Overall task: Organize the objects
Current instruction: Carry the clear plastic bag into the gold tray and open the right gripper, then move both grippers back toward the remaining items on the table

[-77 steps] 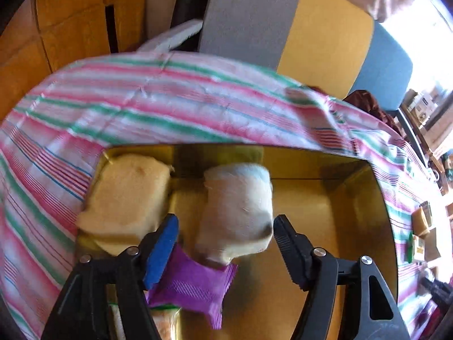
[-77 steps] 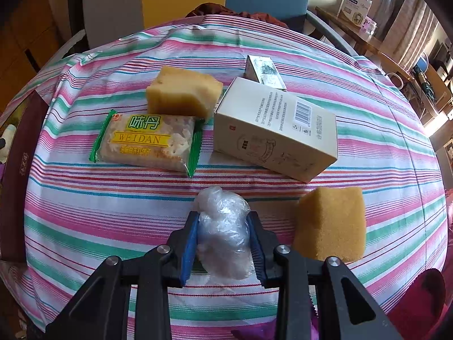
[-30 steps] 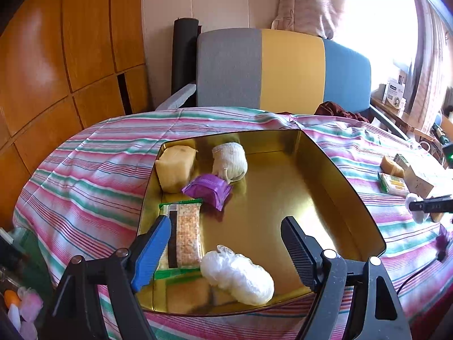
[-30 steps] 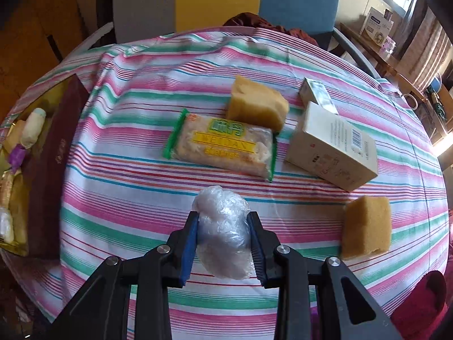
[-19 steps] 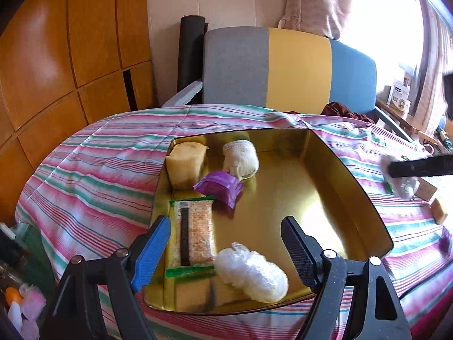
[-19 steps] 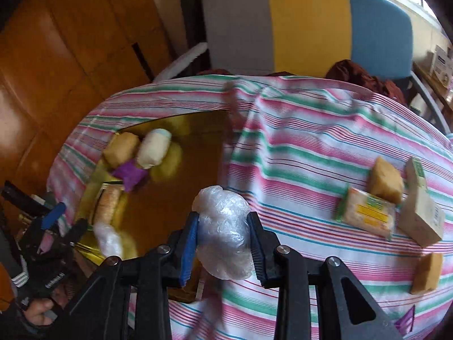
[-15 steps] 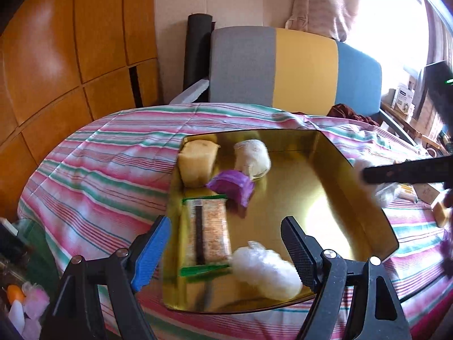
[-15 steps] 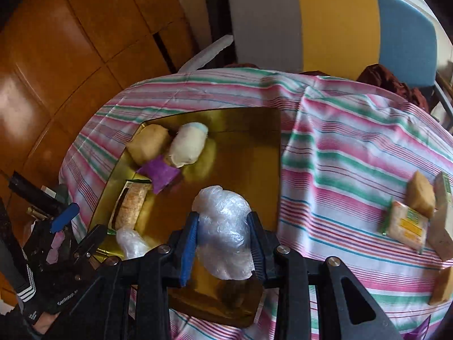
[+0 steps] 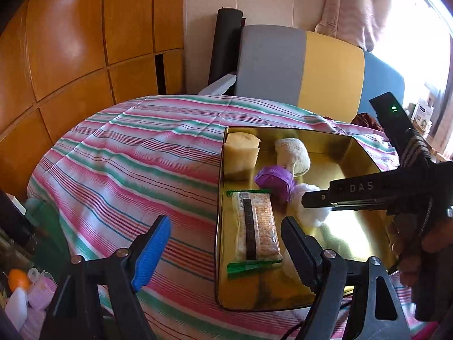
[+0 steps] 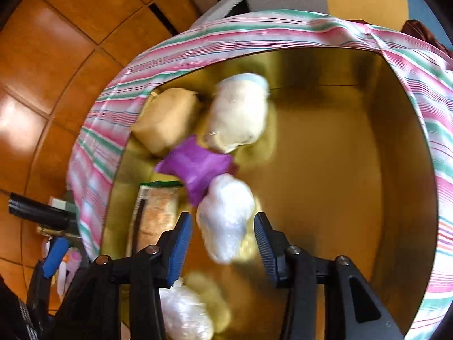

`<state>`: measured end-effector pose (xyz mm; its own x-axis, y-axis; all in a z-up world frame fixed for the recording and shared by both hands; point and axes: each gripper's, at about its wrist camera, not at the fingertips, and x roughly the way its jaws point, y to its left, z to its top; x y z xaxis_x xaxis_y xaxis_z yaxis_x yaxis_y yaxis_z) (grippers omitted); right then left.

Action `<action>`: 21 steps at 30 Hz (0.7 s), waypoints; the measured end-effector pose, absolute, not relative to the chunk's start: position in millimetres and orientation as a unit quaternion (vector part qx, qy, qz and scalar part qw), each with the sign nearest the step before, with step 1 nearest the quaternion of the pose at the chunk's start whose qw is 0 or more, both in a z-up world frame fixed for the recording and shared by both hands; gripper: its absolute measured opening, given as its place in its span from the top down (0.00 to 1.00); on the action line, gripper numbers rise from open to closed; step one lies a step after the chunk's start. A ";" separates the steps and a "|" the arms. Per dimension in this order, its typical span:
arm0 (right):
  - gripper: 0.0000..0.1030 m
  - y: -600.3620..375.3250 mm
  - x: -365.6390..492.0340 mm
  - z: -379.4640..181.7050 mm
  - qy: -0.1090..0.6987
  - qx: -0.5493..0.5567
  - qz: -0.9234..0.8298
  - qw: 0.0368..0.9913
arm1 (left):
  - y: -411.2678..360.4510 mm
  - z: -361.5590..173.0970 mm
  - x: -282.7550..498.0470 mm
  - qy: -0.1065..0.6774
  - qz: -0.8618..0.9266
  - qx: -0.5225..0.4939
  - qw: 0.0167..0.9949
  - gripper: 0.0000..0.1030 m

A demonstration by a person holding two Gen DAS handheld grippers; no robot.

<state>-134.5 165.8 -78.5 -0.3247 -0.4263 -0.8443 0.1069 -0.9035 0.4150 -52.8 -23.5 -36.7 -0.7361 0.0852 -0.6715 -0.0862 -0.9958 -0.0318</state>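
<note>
Both claws now gape: the right gripper (image 10: 222, 239) has apparently dropped its plastic ball (image 10: 225, 218) mid-frame into the gold tray (image 10: 325, 170), while the left gripper (image 9: 223, 250) hangs empty.

The right claw (image 10: 222, 239) is hanging over the gold tray (image 10: 334, 170) with its fingers spread apart, and a crumpled plastic ball (image 10: 225, 215) is lying between them, blurred, with a gap on each side. Just beyond it, a purple packet (image 10: 195, 167) is touching the ball, with a white roll (image 10: 237, 113) and a yellow sponge (image 10: 167, 119) behind it. A cracker packet (image 10: 155, 215) is lying left of the ball, and a second plastic ball (image 10: 184, 314) is sitting at the near edge.
</note>
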 end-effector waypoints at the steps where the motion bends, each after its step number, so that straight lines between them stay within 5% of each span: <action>1: 0.55 164.9 -132.0 -77.1 -0.141 0.554 -0.803 0.170 | -23.2 -37.3 -52.8 0.001 0.932 -0.360 0.045 0.22; 21: 0.55 242.2 -33.4 -22.1 -0.055 0.463 -0.879 0.104 | 1.9 -25.1 -38.4 0.027 0.936 -0.344 0.067 0.22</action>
